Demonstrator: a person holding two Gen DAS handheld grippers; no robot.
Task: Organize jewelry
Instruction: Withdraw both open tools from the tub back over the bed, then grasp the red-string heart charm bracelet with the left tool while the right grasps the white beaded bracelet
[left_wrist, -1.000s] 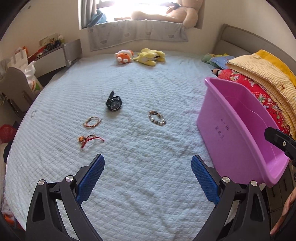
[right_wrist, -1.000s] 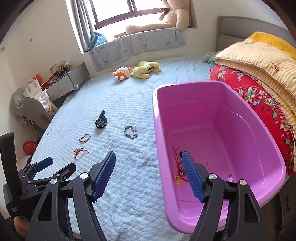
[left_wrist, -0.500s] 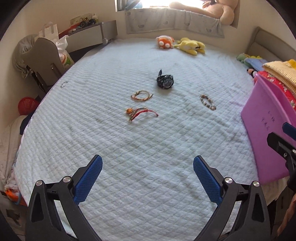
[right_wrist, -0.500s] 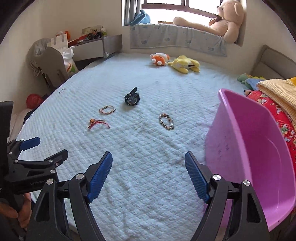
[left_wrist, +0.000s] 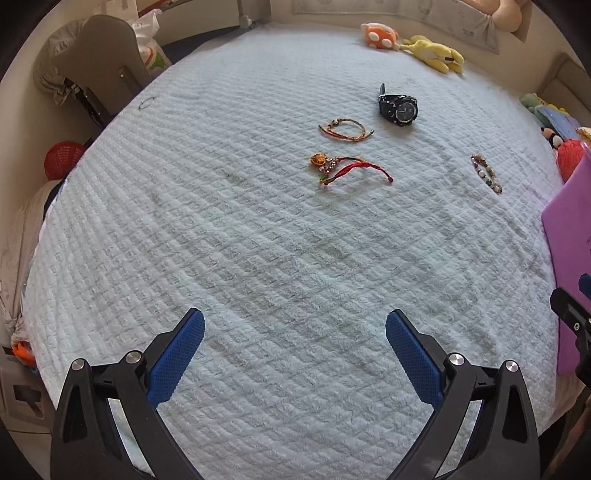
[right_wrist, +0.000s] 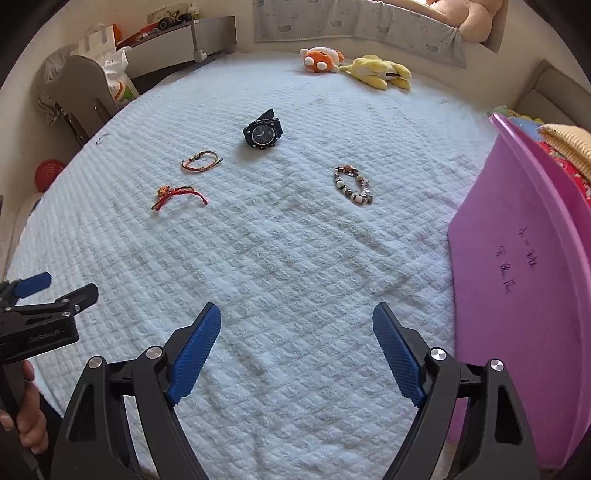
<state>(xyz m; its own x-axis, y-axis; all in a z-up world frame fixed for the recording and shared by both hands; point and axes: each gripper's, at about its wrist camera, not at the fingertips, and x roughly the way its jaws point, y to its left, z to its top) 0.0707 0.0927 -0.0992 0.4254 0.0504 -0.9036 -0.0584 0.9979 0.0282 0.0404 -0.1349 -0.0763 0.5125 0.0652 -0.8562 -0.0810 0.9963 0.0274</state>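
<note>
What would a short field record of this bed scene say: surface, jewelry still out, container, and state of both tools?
surface: quilted bedspread
jewelry out: black watch; woven bracelet; red cord charm; beaded bracelet
container: pink tub, right of the jewelry
left tool: open, empty
right tool: open, empty, jaws just widened

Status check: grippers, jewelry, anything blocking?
Left gripper open, empty. Right gripper open, empty, jaws just widened. Black wristwatch, beaded bracelet, two cord bracelets lie on the white quilt. Purple plastic tub right; path clear.
</note>
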